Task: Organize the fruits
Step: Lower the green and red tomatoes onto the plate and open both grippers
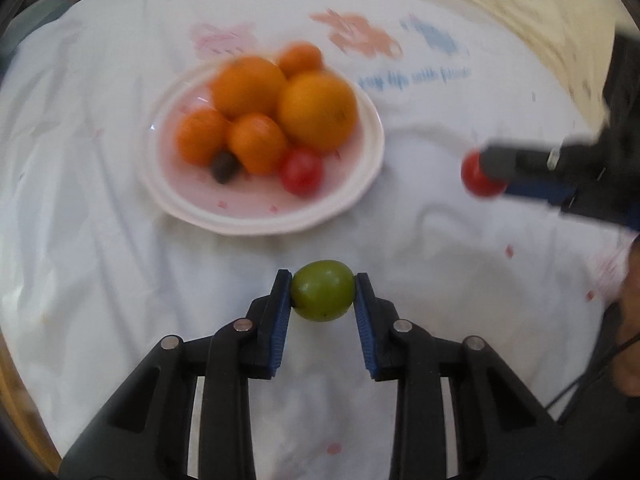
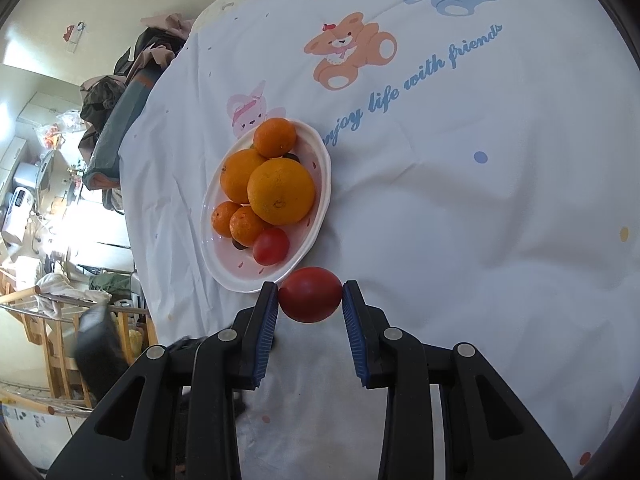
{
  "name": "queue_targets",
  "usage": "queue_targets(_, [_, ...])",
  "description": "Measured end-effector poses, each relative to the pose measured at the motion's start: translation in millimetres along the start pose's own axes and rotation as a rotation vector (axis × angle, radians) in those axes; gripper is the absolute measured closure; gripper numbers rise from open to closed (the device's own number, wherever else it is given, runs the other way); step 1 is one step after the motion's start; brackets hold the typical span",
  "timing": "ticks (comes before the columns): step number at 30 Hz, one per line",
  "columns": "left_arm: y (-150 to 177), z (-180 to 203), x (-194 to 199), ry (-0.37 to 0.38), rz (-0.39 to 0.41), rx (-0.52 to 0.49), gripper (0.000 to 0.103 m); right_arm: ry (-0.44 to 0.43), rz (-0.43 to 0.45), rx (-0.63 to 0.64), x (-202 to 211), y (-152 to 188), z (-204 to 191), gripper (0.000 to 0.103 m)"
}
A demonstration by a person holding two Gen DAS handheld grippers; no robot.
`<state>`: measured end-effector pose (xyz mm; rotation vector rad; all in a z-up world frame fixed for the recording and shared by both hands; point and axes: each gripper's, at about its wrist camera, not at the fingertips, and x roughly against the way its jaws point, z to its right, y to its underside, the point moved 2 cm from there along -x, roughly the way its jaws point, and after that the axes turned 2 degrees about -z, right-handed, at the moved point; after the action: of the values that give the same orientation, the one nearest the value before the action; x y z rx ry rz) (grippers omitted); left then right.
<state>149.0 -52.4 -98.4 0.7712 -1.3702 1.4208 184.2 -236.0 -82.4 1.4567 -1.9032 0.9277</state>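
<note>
A green fruit point(image 1: 322, 296) is being pinched by the left gripper point(image 1: 322, 298), jaws pressed on both its sides, just nearer than the plate point(image 1: 360, 196). A red tomato point(image 2: 310, 294) is being pinched likewise by the right gripper point(image 2: 310, 300), beside the plate's near rim. Oranges point(image 1: 317, 110) are being carried on the plate, upon a white cloth point(image 1: 460, 280).

The cloth point(image 2: 480, 220) is white with pastel bears and blue script. Oranges point(image 2: 280, 192) fill a white plate point(image 2: 320, 208); one fruit point(image 1: 322, 296) is green.
</note>
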Motion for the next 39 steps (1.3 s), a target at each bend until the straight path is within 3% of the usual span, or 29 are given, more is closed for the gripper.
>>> queue_targets(3, [-10,-22,27,0.005,0.049,0.074,0.076,-0.007,0.011,0.009,4,-2,-3,0.068])
queue_targets(8, [-33,-52,49,-0.052,0.117,0.123,0.076,-0.015,0.027,0.042,6,-12,-13,0.068])
queue_targets(12, [-49,-72,35,-0.060,0.105,0.159,0.076,-0.029,0.020,0.087,-3,-26,-27,0.068])
queue_targets(19, [-58,-70,-7,-0.076,0.056,0.112,0.076,-0.033,-0.050,0.113,-44,-42,-35,0.068])
queue_targets(35, [-59,-59,-23,-0.080,0.008,0.078,0.075,0.003,-0.113,0.088,-80,-41,-28,0.065])
queue_targets(36, [-58,-57,-24,-0.076,0.002,0.075,0.072,0.002,-0.114,0.089,-79,-41,-29,0.063])
queue_targets(37, [-57,-56,-24,-0.078,0.000,0.073,0.067,0.004,-0.111,0.090,-78,-41,-29,0.054])
queue_targets(39, [-56,-53,-20,-0.075,0.012,0.067,0.037,0.006,-0.095,0.090,-73,-41,-30,0.042])
